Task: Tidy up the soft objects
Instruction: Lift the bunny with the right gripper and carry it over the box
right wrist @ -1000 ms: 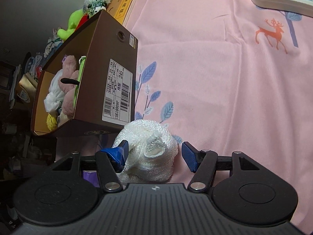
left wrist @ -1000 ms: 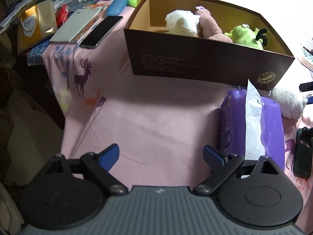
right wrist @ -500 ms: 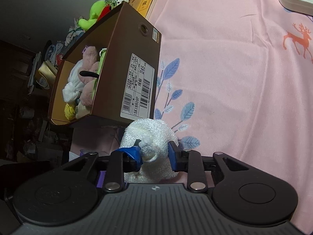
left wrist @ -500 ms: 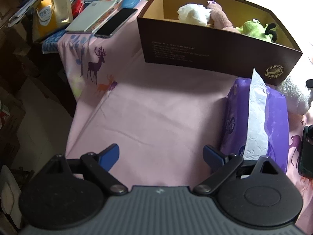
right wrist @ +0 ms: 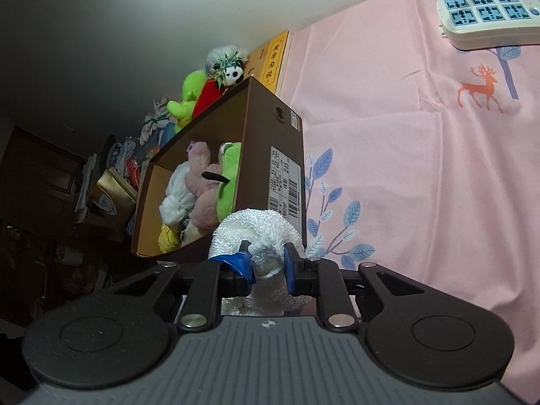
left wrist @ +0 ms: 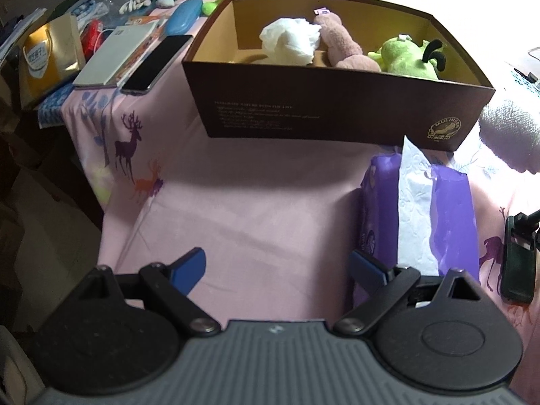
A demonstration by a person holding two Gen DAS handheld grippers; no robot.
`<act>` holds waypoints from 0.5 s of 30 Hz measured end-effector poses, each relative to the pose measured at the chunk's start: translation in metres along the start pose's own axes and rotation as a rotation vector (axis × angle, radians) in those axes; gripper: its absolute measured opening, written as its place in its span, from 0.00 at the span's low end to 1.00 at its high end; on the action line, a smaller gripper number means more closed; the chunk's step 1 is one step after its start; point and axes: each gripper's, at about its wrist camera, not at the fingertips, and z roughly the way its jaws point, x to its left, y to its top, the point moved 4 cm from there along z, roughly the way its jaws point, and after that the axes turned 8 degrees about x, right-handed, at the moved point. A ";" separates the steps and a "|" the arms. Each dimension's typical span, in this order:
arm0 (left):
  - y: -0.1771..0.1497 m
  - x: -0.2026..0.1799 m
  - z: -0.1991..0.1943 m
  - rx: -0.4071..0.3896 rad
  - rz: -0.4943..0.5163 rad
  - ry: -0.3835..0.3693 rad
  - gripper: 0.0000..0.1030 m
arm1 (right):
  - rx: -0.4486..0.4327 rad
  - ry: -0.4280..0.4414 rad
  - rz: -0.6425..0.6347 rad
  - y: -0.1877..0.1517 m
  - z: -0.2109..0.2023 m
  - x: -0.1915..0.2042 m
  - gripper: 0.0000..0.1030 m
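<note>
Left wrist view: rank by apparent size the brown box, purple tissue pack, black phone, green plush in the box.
1. Brown box
2. Purple tissue pack, though it sits nearer the camera
3. and 4. Black phone and green plush: look alike, and the box wall hides part of the plush, so unranked.

Your left gripper has a ribbed grey body, two round black discs, black linkage arms with silver screws, and blue finger pads. Your right gripper looks the same.
</note>
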 end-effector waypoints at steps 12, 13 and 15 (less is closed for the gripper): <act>0.015 0.020 0.006 -0.021 0.058 -0.072 0.93 | -0.160 0.077 -0.020 0.028 0.000 0.084 0.00; 0.015 0.024 0.007 -0.021 0.060 -0.076 0.93 | -0.172 0.075 -0.017 0.032 0.006 0.090 0.00; 0.015 0.031 0.009 -0.019 0.061 -0.082 0.93 | -0.193 0.071 0.005 0.041 0.020 0.097 0.00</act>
